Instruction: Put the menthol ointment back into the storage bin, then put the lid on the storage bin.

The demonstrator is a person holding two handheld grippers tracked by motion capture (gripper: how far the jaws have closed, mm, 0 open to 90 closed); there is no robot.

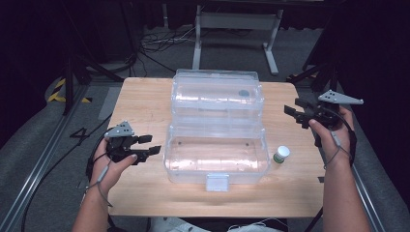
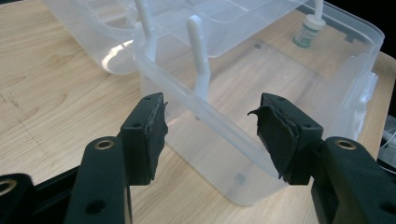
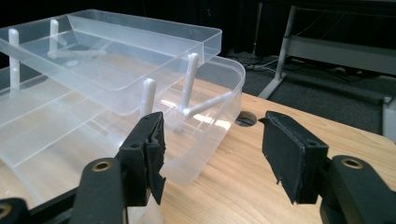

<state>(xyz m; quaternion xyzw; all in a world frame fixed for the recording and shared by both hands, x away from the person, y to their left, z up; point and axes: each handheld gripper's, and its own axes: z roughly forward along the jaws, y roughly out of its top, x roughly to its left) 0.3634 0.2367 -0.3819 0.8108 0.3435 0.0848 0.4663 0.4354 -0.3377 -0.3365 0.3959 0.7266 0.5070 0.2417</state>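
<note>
The clear plastic box (image 1: 216, 140) stands opened on the counter (image 1: 145, 104), between both grippers. The left gripper (image 1: 151, 145) and right gripper (image 1: 289, 107) have their fingers apart and empty. Next, likely reaching the small bottle (image 1: 281, 154) near the right fingers.

One clear plastic storage box (image 1: 216, 153), lid open; one small white bottle (image 1: 281, 154) at its 3 o'clock; two handheld grippers

A light wooden surface (image 1: 145, 101) carries an opened clear plastic box (image 1: 216, 154) at its middle, and a small white bottle (image 1: 281, 154) stands just beside the box's right end.
</note>
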